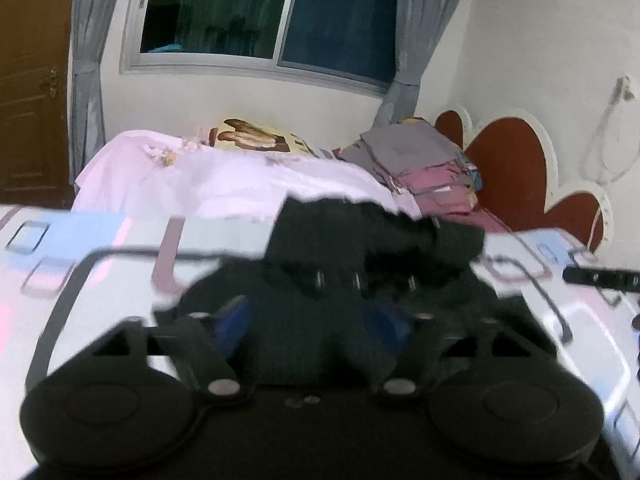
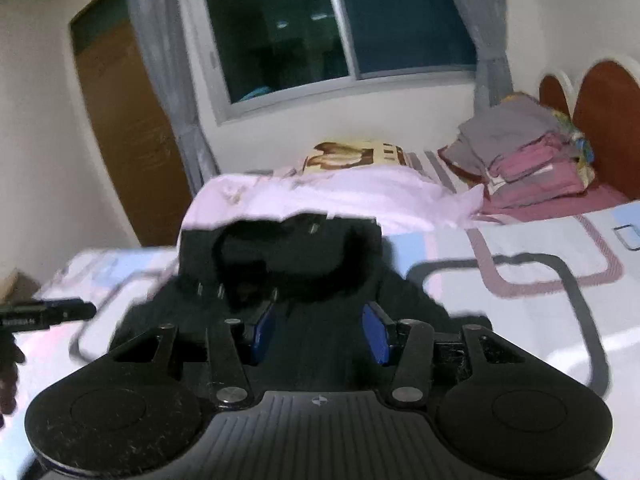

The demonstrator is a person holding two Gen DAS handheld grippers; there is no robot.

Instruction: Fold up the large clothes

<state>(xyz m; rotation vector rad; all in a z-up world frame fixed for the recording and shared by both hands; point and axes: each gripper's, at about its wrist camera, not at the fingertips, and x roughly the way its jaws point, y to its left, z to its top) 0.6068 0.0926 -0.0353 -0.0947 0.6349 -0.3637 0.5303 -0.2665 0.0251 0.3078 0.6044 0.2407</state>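
A black garment [image 1: 372, 240] lies bunched on the bed; in the right wrist view it [image 2: 296, 256] shows its waistband opening. My left gripper [image 1: 316, 320] has its blue pads [image 1: 236, 316] apart with black cloth between and over them; the view is blurred. My right gripper [image 2: 320, 332] has its blue pads [image 2: 376, 336] apart, with the black cloth between them. A pale pink garment [image 1: 224, 184] lies spread behind the black one, and it also shows in the right wrist view [image 2: 340, 196].
The bed sheet [image 2: 520, 248] is white with grey, pink and blue shapes. A stack of folded clothes [image 1: 424, 164] sits by the red headboard [image 1: 516, 168]. A printed pillow [image 2: 360, 156] lies at the far edge. A window and curtains stand behind, and a door [image 2: 128, 132] at left.
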